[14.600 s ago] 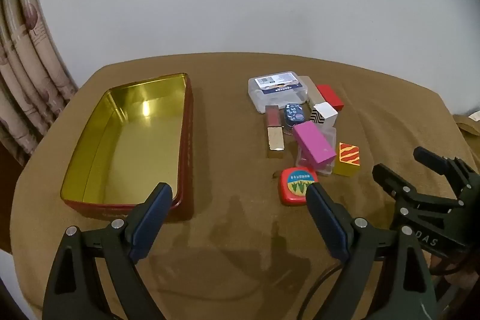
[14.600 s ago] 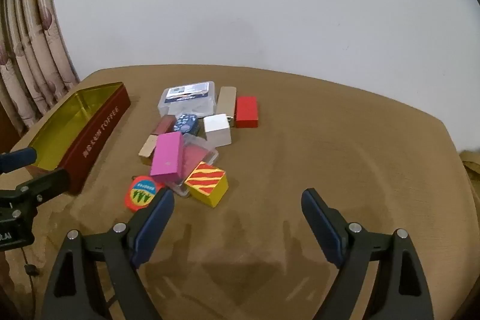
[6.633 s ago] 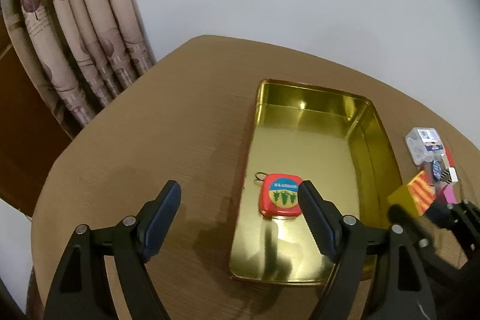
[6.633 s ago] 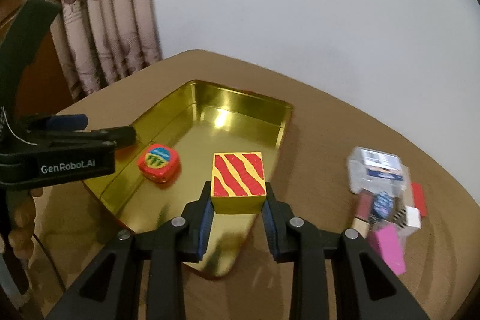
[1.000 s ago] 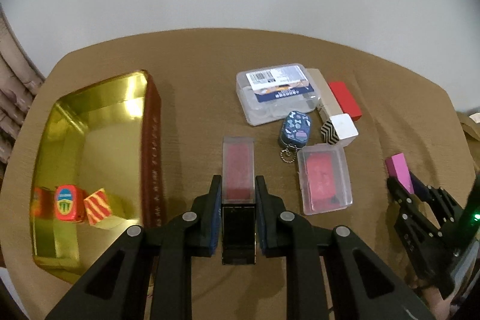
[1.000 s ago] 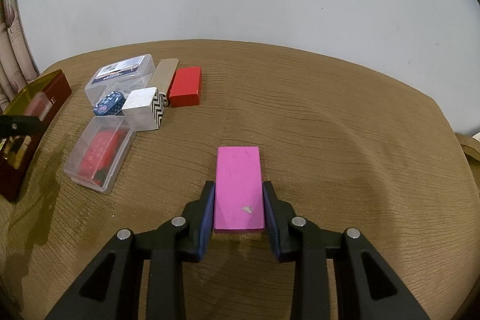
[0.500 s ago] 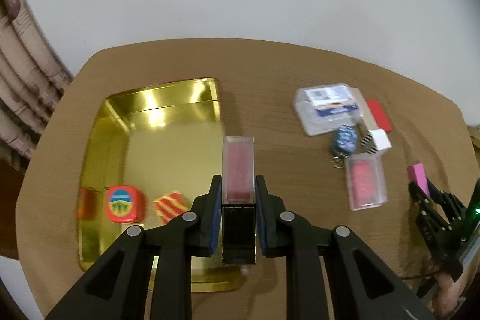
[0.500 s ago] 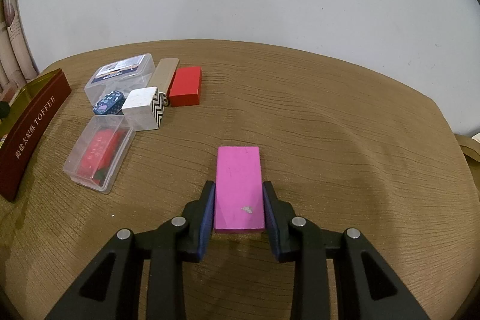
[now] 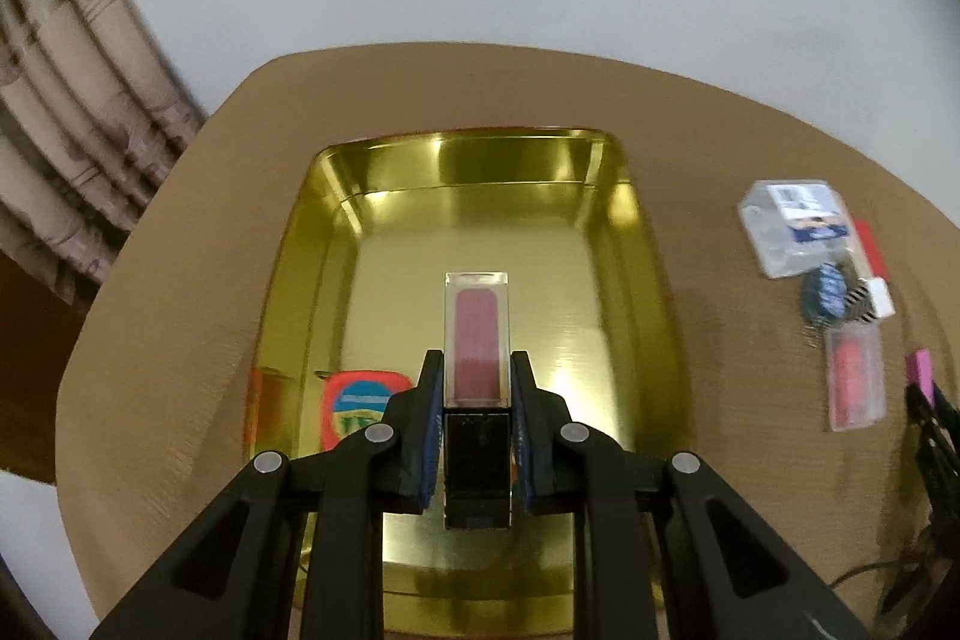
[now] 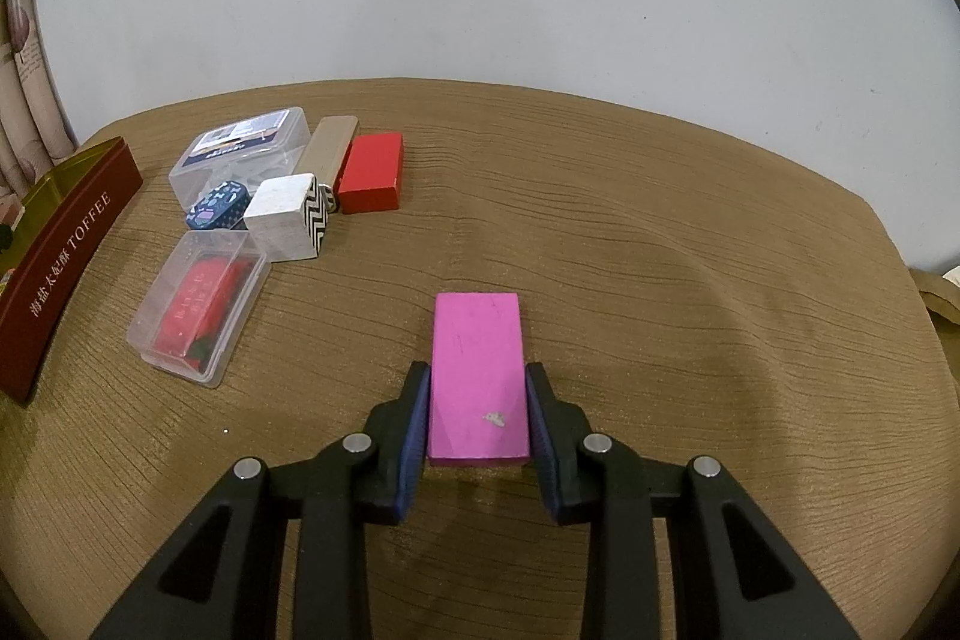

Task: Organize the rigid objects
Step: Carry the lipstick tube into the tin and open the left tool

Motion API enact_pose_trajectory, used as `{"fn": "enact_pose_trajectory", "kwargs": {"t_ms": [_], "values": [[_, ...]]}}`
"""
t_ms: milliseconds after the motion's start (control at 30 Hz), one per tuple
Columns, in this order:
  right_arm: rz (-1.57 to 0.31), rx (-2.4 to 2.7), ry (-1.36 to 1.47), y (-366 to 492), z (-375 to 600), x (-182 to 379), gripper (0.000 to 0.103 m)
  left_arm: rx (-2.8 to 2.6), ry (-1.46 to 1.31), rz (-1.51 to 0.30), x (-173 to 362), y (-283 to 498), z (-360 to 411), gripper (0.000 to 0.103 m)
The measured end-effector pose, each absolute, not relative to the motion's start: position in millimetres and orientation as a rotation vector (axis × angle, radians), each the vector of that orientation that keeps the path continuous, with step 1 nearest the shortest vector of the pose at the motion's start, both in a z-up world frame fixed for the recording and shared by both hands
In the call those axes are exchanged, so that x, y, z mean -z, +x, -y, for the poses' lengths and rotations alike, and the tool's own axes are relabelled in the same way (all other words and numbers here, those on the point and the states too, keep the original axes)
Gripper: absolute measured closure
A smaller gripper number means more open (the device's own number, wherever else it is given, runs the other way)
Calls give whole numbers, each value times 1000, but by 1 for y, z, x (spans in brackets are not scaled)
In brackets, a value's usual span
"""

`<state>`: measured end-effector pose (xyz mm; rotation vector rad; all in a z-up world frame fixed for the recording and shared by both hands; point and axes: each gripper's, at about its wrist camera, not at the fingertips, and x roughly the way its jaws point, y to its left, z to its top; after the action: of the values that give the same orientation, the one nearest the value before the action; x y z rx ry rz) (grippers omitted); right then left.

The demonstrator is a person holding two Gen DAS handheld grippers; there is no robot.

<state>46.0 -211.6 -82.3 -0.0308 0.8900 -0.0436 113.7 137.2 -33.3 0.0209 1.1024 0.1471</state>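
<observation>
My left gripper is shut on a clear rectangular lip-gloss tube with a pink fill and a black cap, held above the inside of the gold tin. A red tape measure lies in the tin at lower left, partly behind my fingers. My right gripper is shut on a pink block over the brown tablecloth. At the right edge of the left wrist view the pink block shows again.
On the cloth to the left lie a clear labelled box, a blue patterned keychain, a white zigzag cube, a beige block, a red block and a clear case with red contents. The tin's maroon side and curtains stand left.
My left gripper has carried the lip-gloss tube leftward from over the cloth to above the middle of the tin. The right gripper and pink block have not moved.
</observation>
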Motion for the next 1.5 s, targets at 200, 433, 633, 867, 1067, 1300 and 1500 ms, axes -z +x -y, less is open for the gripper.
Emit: {"fn": "enact_pose_trajectory", "kwargs": {"t_ms": [200,433,633,867,1067,1300,1500], "values": [[-890,44,-32,46,212,82,71,-177,-22,-1128,48,122,-162,85],[-891,45,-40,46,211,83,71,-193,-47,-1132,58,133,-185,85],[-891,45,-39,46,211,82,71,-203,-76,-1141,62,146,-195,85],[-891,45,-41,47,212,82,71,-217,-83,-1154,65,166,-199,85],[-891,42,-43,47,211,82,71,-211,-41,-1187,71,177,-192,85],[-891,43,-42,46,211,82,71,-223,-53,-1185,71,174,-195,82],[-890,46,-45,47,211,83,71,-220,-74,-1150,54,158,-197,77]]}}
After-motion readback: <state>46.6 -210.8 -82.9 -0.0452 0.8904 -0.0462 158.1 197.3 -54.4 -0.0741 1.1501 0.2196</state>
